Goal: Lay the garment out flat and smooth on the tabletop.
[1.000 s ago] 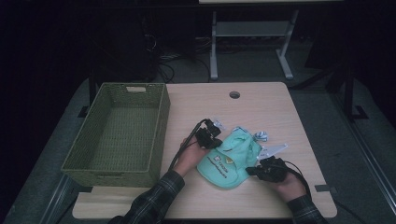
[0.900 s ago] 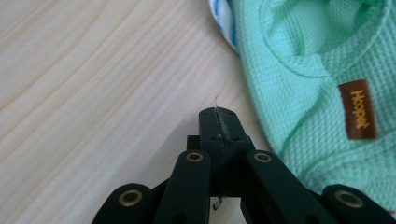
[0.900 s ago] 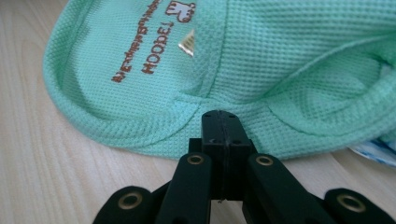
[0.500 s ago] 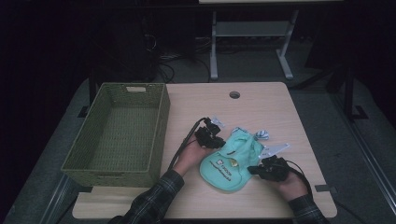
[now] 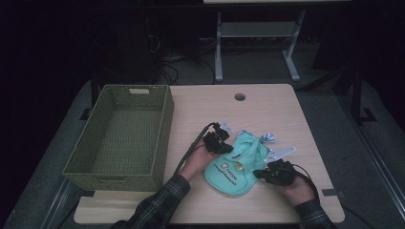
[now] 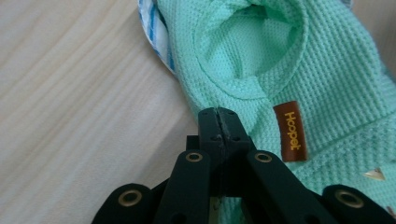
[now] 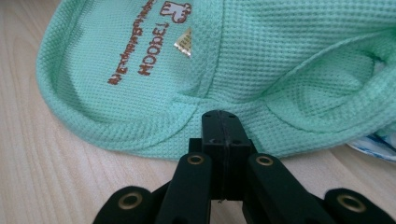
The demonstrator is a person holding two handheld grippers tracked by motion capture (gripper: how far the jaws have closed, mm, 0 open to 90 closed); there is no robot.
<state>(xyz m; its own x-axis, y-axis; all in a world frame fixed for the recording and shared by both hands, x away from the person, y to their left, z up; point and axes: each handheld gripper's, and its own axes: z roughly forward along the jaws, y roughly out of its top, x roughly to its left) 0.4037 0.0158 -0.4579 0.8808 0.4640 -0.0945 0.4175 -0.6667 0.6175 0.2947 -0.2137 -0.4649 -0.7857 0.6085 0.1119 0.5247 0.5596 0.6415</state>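
A pale wooden table (image 5: 267, 109) stood in a dim room, with dark floor and a grey metal frame (image 5: 253, 33) beyond its far edge. A mint-green waffle-knit garment (image 5: 236, 164) lay near the table's front edge, right of centre, brown lettering on its chest and a brown label (image 6: 291, 130) by its collar. The left gripper (image 5: 220, 143) sat at the garment's far left edge, jaws pressed together with their tips at the knit; whether fabric was pinched between them could not be told. The right gripper (image 5: 274, 172) lay against the garment's right edge, jaws likewise closed. A blue-striped white cloth (image 5: 267, 138) peeked from beneath. A woven green basket (image 5: 165, 129) occupied the table's left side.
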